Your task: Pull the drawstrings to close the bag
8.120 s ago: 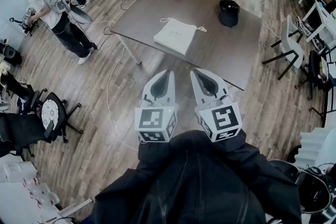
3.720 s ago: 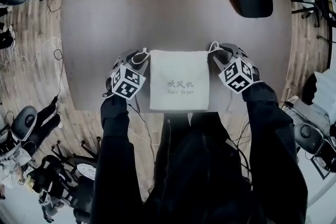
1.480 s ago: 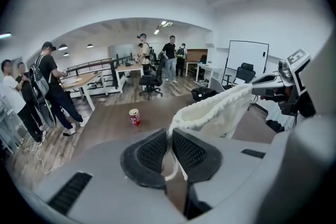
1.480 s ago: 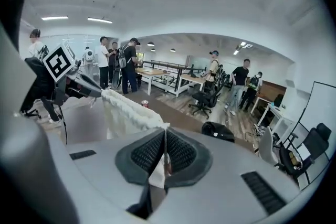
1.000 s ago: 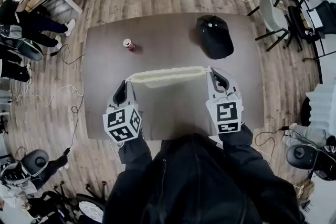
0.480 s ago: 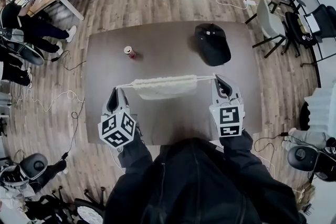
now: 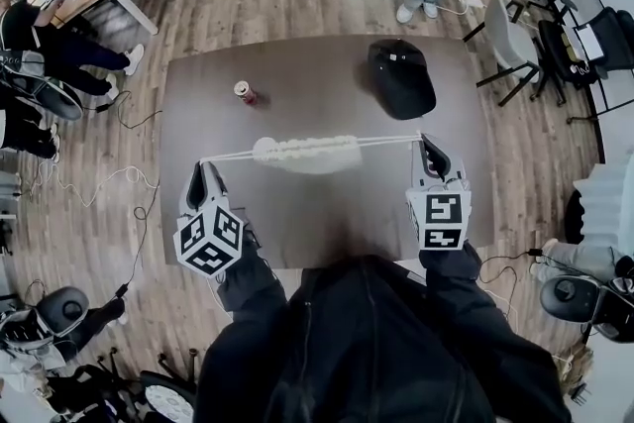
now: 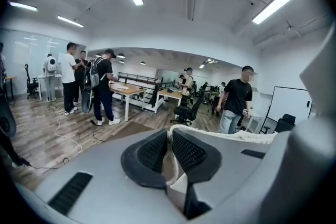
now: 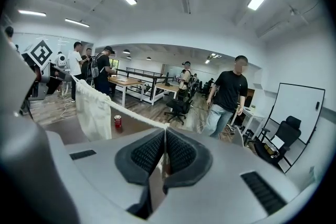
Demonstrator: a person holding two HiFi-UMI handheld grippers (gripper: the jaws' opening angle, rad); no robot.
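Head view: left gripper (image 7: 198, 169) and right gripper (image 7: 428, 146) are spread wide over the tabletop (image 7: 327, 218), each clamped on one end of the drawstrings (image 7: 226, 156). The cords run taut and straight between the two sets of jaws. The bag (image 7: 305, 154) hangs mid-span with its mouth bunched tight, roughly centred between the jaws and off the tabletop. A can (image 7: 243, 92) and a black cap (image 7: 401, 79) sit well beyond the jaws. Left gripper view: jaws (image 8: 169, 131) are clenched on the drawstring (image 8: 195, 130), which exits at the tips and leads right to the gathered bag (image 8: 252, 136). Right gripper view: jaws (image 9: 165, 131) are pinched shut on the drawstring (image 9: 126, 111), which runs up-left from the tips to the hanging bag (image 9: 94, 110). The can (image 9: 117, 121) is just past the bag.
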